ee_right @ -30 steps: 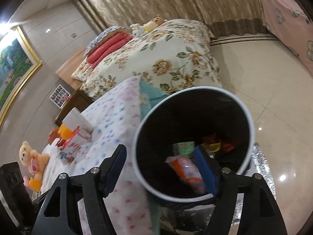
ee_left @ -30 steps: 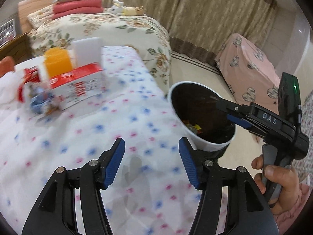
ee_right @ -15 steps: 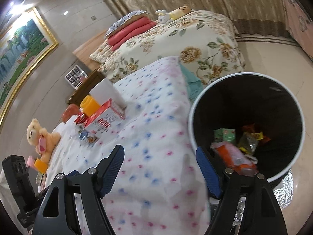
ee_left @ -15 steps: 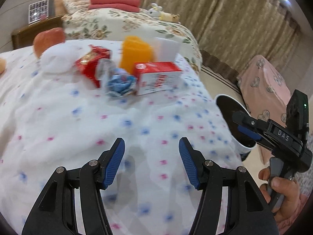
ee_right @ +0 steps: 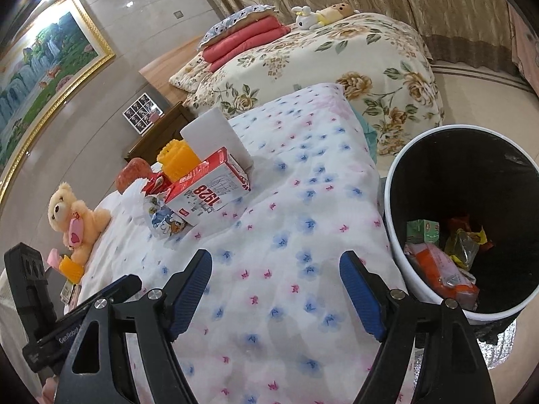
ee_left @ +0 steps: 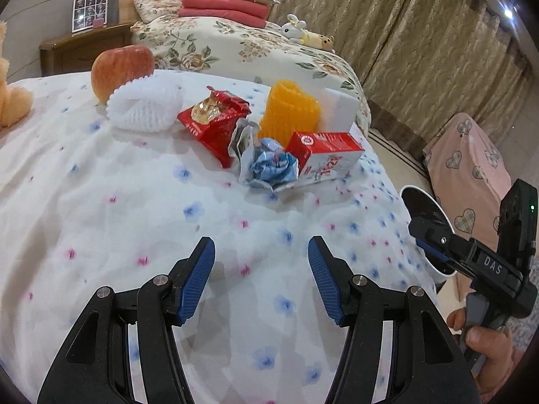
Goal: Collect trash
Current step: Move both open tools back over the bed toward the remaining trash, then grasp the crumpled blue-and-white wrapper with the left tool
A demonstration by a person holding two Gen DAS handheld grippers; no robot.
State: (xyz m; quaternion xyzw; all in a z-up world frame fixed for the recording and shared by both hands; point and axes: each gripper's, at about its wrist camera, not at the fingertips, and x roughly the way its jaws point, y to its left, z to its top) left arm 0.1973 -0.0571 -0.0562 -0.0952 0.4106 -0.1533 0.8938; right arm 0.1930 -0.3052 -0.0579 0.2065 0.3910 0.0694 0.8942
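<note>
Trash lies in a cluster on the flowered bedspread (ee_left: 134, 202): a red snack wrapper (ee_left: 215, 124), a crumpled blue-white wrapper (ee_left: 269, 165), a red-and-white carton (ee_left: 326, 158) and white foam netting (ee_left: 145, 111). The carton (ee_right: 209, 192) and the crumpled wrapper (ee_right: 165, 222) also show in the right wrist view. My left gripper (ee_left: 261, 282) is open and empty, low over the bedspread, short of the cluster. My right gripper (ee_right: 276, 296) is open and empty over the bed edge, beside the white bin (ee_right: 397, 181), which holds several wrappers.
An apple (ee_left: 121, 67), an orange block (ee_left: 289, 114) and a white box (ee_left: 337, 107) stand by the trash. A teddy bear (ee_right: 74, 222) sits at the bed's left. A second floral bed (ee_right: 337, 54) and a pink covered seat (ee_left: 471, 161) lie beyond.
Both grippers have swung left from the bin toward the bed. The left view now faces the trash cluster, closer than before. Both stay open and empty.
</note>
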